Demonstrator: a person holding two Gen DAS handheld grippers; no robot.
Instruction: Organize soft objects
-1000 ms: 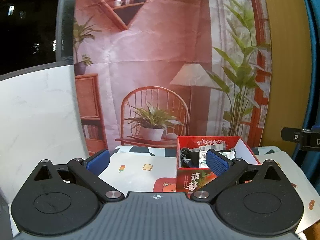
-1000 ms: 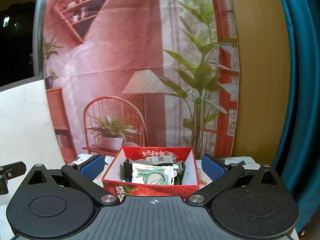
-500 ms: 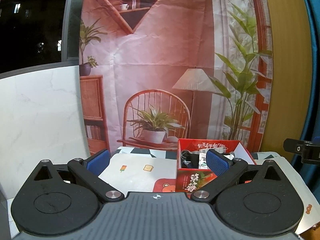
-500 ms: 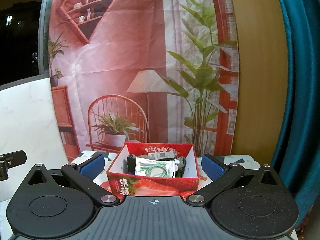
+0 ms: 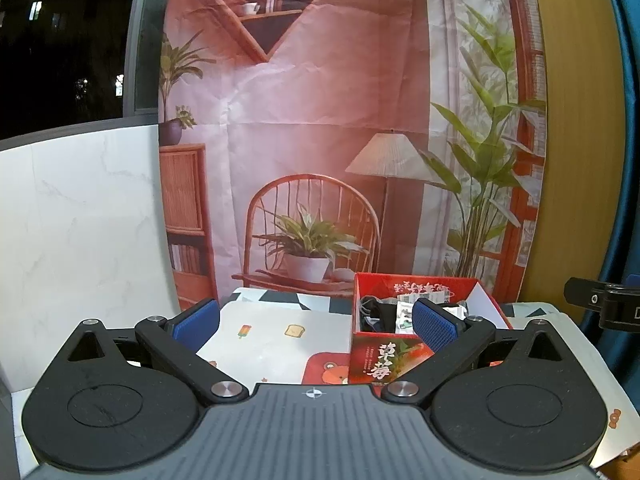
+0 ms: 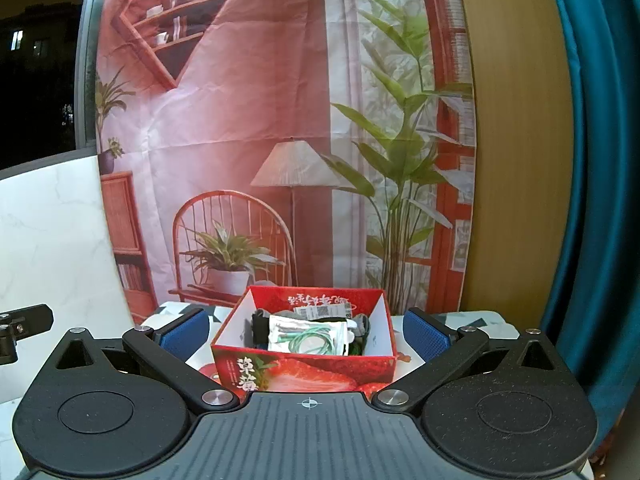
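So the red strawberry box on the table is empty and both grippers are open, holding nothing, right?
Not quite: the red strawberry box is not empty. The right wrist view shows a clear packet with green cord and dark soft items inside. Both the left gripper and right gripper are indeed open and hold nothing.

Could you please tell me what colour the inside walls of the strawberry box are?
White inside, red outside; the strawberry box shows it best in the right wrist view.

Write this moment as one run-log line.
left gripper: open, empty | right gripper: open, empty | red box: filled, on table
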